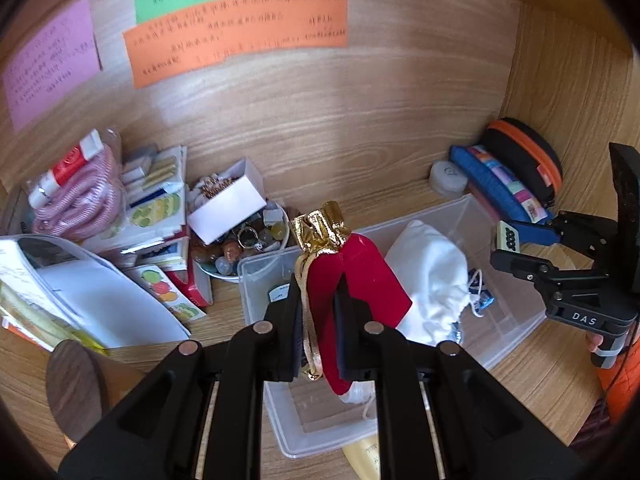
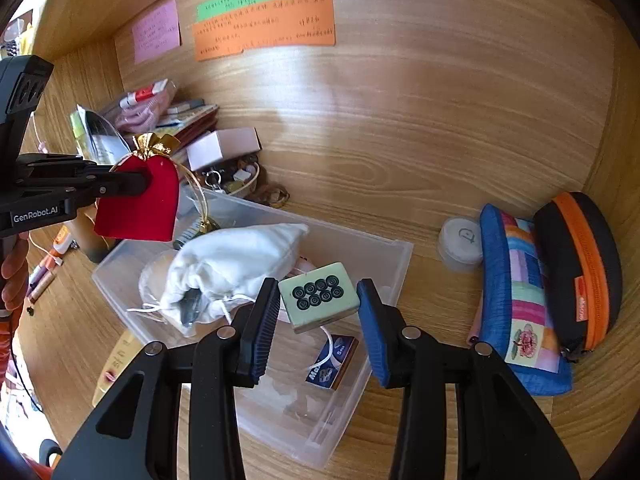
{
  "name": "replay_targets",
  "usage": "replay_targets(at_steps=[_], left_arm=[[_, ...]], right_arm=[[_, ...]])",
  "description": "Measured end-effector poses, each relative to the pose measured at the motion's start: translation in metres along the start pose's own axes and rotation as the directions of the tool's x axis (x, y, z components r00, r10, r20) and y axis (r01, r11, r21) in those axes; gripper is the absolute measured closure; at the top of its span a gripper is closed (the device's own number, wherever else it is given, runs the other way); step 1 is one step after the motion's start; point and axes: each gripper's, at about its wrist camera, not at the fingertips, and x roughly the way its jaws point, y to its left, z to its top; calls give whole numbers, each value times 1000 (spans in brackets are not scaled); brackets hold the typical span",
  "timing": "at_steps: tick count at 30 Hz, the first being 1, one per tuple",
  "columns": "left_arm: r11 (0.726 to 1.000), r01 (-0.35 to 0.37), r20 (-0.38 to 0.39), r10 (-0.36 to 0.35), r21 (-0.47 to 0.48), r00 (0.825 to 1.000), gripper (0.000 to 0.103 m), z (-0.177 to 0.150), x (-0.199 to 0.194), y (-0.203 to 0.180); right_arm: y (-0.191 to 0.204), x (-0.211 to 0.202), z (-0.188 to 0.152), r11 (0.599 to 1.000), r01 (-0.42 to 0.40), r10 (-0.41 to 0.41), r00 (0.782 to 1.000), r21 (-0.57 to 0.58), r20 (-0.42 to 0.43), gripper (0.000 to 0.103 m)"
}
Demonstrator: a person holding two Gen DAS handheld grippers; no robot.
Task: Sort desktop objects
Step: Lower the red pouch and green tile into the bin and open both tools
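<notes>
The left gripper [image 1: 318,300] was clamped on a red pouch [image 1: 356,276] with a gold top and gold cord, holding it in the air above the near-left end of a clear plastic bin [image 1: 516,328] that sat on the wooden bench [image 1: 532,392]. In the right wrist view the same pouch [image 2: 140,204] hung from the left gripper [image 2: 150,180] over the bin's far left corner. The right gripper [image 2: 318,300] stood with its jaws apart; a pale green tile [image 2: 318,296] marked with eight black rings sat between them, touching the left pad, with a small gap on the right side, so I could not tell whether it was truly held. From the left wrist view the tile [image 1: 508,236] showed at the tip of the right gripper [image 1: 516,248], above the far right part of the bin. Inside the bin [image 2: 400,252] lay a white drawstring bag [image 2: 236,268] and a small blue and brown box [image 2: 334,362]. Beyond the bin, against the right wall, leaned a blue patchwork pouch [image 2: 520,304] and a black case with an orange zip [image 2: 580,272], with a small white round container [image 2: 460,244] just beside them. On the left stood a bowl of stones and trinkets [image 1: 244,244] with a white box [image 1: 228,204] resting on it, near a stack of booklets [image 1: 160,208].
</notes>
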Motion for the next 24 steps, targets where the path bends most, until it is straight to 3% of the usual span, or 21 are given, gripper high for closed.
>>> replay_targets(at_steps=[16,24], left_arm=[[999,16,-91,-13,28,996,90,-8,49,-3],[998,15,-135,-7,60,991,84,-11,66,-11]], right_arm=[[8,28,-10,999,-26,22,997,-46,-78,66],[20,34,-15,995,-27,17,995,-100,-100,66]])
